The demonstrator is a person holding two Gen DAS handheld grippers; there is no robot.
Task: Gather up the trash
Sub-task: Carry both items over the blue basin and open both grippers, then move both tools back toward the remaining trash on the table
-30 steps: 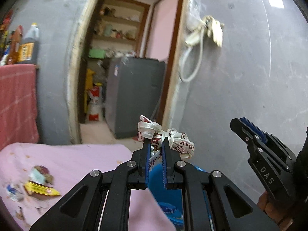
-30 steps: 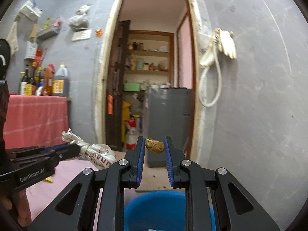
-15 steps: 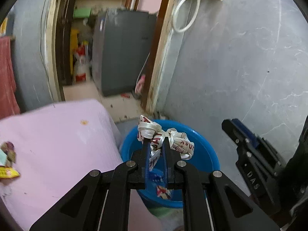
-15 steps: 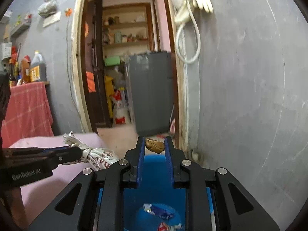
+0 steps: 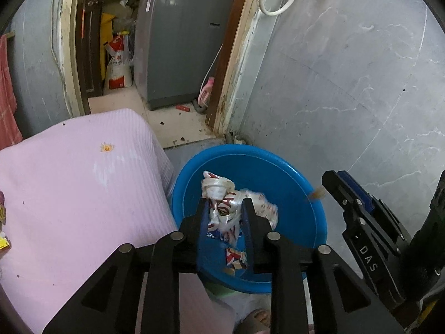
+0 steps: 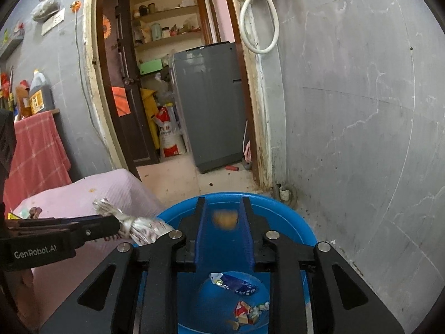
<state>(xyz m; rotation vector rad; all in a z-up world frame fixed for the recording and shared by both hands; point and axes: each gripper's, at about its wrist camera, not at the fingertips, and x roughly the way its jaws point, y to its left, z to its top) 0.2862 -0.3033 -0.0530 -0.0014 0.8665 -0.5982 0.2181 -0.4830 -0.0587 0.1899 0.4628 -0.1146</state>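
Observation:
A blue plastic basin sits on the floor beside the pink-covered table; it also shows in the right wrist view. My left gripper is open over the basin, and the crumpled white and red wrapper sits loose between its parted fingers. My right gripper is open above the basin, and a brown scrap is blurred between its fingers, falling free. The scrap also shows in the left wrist view. Wrappers lie on the basin's bottom.
The pink tablecloth lies left of the basin, with more trash on it at the far left. A grey wall stands to the right. A doorway with a grey washing machine is ahead. My foot is below the basin.
Both grippers tilted down over the basin and opened. The brown scrap left the right gripper and is falling. The wrapper is loose in the left gripper.

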